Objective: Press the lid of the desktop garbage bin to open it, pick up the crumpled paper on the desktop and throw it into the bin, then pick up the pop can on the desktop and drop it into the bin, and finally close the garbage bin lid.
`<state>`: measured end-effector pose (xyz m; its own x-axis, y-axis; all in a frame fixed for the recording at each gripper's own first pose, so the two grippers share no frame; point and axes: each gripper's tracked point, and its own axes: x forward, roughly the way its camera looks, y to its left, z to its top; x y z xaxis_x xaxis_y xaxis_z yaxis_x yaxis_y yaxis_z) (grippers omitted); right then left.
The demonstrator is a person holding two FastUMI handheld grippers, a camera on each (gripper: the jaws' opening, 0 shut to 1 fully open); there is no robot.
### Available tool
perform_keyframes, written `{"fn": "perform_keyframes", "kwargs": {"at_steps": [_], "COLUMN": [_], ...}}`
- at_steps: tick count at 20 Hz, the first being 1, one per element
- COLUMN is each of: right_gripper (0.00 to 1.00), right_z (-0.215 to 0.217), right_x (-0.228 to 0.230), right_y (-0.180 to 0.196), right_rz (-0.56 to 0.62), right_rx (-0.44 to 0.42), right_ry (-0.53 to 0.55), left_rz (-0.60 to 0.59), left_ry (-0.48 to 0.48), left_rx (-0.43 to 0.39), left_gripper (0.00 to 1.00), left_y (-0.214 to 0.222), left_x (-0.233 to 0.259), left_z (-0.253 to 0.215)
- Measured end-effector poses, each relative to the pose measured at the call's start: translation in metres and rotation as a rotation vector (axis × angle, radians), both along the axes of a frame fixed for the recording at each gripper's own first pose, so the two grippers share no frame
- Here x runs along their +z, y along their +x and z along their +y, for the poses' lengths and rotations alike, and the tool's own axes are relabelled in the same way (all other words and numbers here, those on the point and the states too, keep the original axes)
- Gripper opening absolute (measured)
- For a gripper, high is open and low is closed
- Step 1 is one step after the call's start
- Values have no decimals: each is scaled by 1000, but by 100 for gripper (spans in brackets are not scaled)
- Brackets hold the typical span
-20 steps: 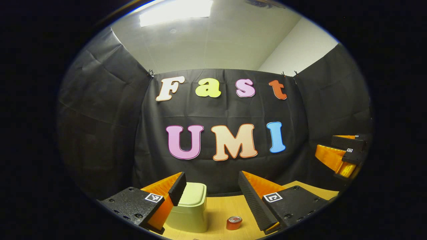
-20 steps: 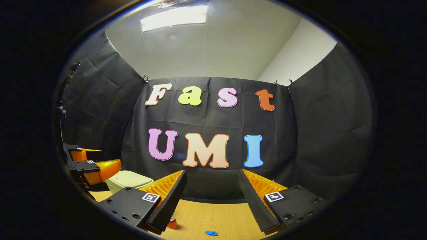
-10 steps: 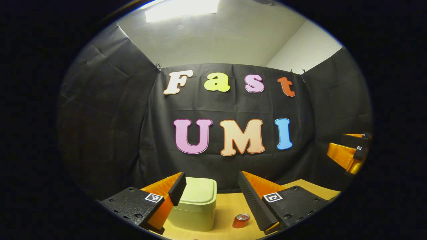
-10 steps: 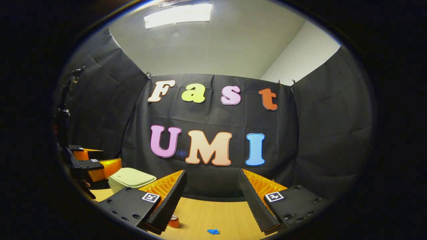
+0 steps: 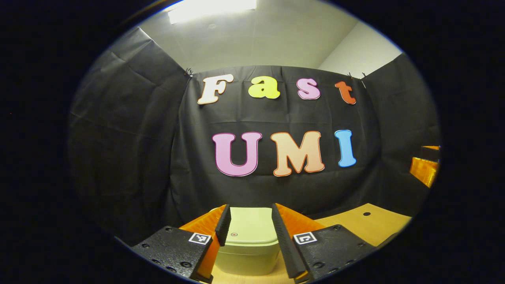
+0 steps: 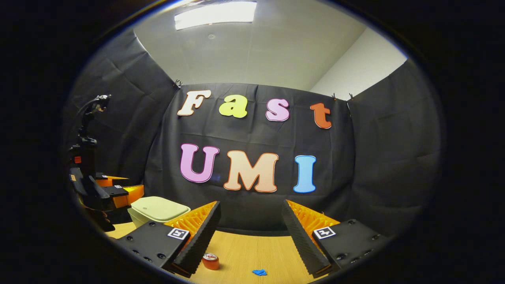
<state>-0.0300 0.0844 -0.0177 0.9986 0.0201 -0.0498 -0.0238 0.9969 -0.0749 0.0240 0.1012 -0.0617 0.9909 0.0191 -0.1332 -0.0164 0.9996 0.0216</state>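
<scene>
Your left gripper [image 5: 247,221]: fingers narrowed but still parted, framing bin lid [image 5: 248,230] at bottom centre of left gripper view, contact unclear. Your right gripper [image 6: 250,228]: fingers wide apart, holding nothing. Right gripper view adds pop can [image 6: 210,261] and blue crumpled paper [image 6: 259,272] on desktop [image 6: 252,252], bottom centre; bin [image 6: 156,211] lower left, lid down, left gripper beside it.

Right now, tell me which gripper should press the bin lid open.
Left. The left gripper is lined up on the closed green bin lid, jaws narrowed. The right gripper is open over the table, facing the pop can and blue crumpled paper.
</scene>
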Motion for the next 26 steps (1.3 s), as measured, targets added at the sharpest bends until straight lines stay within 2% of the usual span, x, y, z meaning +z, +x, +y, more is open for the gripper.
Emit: {"fn": "perform_keyframes", "kwargs": {"at_steps": [2,3,4,5,6,7,8,11,16,18,20,23,26], "right_gripper": [100,100,98,100,98,98,98,100,98,100,98,98,100], "right_z": [12,17,21,27,32,35,39,49,46,39,29,14,10], "right_x": [-1,-2,-4,-1,4,7,7,2,2,0,3,3,-4], "right_y": [-3,-3,-5,-7,-9,-11,-13,-16,-6,3,10,17,20], "right_rz": [9,20,34,37,33,26,25,46,41,49,37,15,23], "right_rx": [-10,-20,-30,-34,-39,-43,-43,-30,8,20,23,15,20], "right_ry": [-2,-2,-5,-8,-15,-29,-41,-54,-51,-31,-15,-53,-47], "left_rz": [22,37,54,71,90,109,131,198,276,291,302,316,330], "left_ry": [-11,-6,0,4,2,-2,-3,-21,-54,-47,-36,-24,9], "left_rx": [-23,-13,-1,3,-3,-16,-21,-9,-37,-32,-23,-7,-29], "left_gripper": [55,46,34,22,19,9,9,0,0,0,0,0,0], "left_y": [7,14,17,22,26,30,35,47,50,49,49,47,46], "left_x": [-11,-18,-25,-32,-40,-48,-57,-83,-104,-105,-107,-108,-111], "left_z": [5,13,21,26,29,30,33,43,36,35,35,37,34]}}
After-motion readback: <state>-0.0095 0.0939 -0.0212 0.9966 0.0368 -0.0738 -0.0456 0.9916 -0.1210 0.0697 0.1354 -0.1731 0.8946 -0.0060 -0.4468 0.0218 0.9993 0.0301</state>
